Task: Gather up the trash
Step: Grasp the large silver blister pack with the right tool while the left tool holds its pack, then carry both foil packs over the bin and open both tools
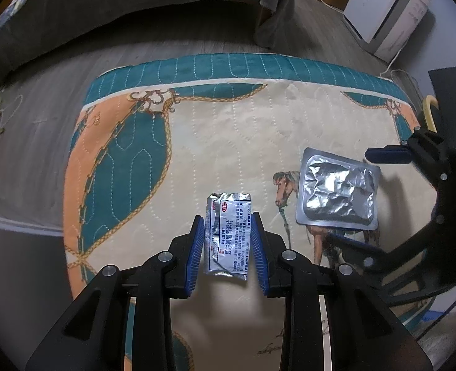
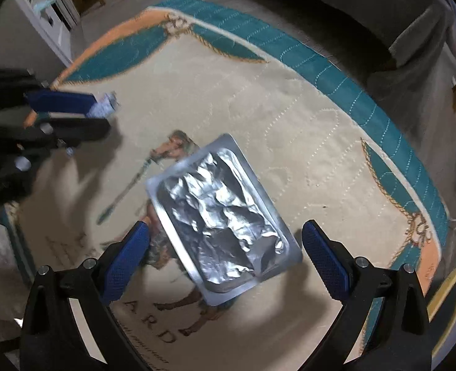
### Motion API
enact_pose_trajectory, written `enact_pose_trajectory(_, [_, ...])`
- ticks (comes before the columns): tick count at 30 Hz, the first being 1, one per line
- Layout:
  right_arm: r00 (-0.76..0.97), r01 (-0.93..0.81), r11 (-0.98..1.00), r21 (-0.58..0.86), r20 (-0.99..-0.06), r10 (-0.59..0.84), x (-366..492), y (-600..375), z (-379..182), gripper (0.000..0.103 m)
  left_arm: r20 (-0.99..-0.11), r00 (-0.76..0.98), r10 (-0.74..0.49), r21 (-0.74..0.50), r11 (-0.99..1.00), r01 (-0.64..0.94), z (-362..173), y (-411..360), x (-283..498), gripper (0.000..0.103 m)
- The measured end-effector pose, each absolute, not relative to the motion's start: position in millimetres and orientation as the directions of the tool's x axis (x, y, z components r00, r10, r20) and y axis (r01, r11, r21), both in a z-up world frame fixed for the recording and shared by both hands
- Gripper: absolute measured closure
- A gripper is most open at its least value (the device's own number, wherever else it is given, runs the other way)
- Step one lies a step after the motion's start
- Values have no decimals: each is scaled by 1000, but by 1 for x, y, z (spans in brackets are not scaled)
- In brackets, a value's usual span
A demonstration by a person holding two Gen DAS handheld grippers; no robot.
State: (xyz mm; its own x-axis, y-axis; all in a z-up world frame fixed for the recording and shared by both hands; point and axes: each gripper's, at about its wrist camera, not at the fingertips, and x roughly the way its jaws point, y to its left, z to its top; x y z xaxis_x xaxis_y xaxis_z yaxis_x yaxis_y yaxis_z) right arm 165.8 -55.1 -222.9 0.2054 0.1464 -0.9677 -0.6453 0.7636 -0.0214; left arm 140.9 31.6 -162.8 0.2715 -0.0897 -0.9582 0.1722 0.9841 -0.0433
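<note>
A: What do the tools look like?

B: The left gripper [image 1: 228,241] has black plastic arms that fork toward the camera, with round silver screws at the pivots. Its fingers [image 1: 197,256] carry ribbed blue pads.

A: And the other?

B: The right gripper [image 2: 226,262] is built the same way: black linkage, silver screw heads, blue pads with a fine cross-hatched texture.
</note>
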Motion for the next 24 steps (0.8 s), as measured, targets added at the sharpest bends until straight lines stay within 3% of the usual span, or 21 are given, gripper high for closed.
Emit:
enact_pose_trajectory(3, [204,-626,779,-24,-970,135,166,-56,-229,8,-958,272,-91,-44,984,175,-164,30,143,71])
enact_pose_trajectory(6, [215,-620,784,-17,-965,149,168,-57,-225,24,-959,271,-84,-33,982,186,-167,25,143,71])
enact_pose_trajectory(9, [216,-609,793,-10,-964,153,169,-69,-217,32,-959,272,-81,-30,982,186,-167,23,143,71])
enact_pose_trajectory(24, [338,-470,882,-31,-929,148,149,-154,-137,34,-920,365,-141,-43,964,264,-134,-12,138,71])
